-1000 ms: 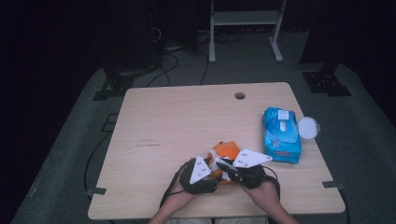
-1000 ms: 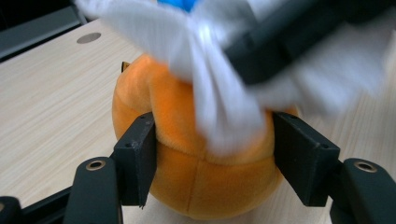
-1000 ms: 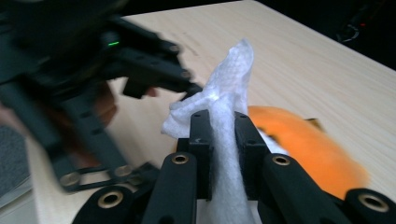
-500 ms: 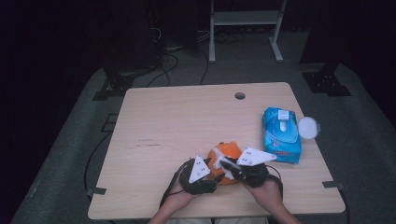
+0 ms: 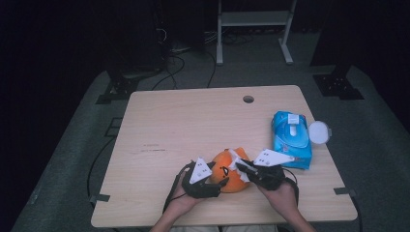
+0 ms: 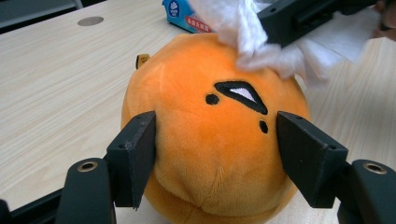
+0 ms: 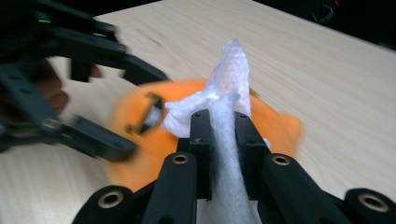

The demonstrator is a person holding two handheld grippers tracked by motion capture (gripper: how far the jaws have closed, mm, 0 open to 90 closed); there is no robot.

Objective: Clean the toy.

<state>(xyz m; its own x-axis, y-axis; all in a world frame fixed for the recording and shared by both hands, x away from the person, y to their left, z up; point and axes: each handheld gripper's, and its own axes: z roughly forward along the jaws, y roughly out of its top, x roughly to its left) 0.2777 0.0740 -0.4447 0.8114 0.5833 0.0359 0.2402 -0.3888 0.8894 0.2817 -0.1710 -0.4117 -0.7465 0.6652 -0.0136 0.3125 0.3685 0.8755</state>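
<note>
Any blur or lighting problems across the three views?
High view: table evenly lit, surroundings nearly black. Left gripper view: plush toy sharp, the wipe bright and nearly washed out. Right gripper view: toy and left hand-held gripper smeared by blur; right hand-held gripper and its wipe stay fairly sharp.

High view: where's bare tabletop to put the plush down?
Bare: the table's whole left half, and the far strip around the cable hole. Crowded: near edge middle, where the left gripper clamps the orange plush and the right gripper presses a white wipe; wipes pack fills the right.
</note>
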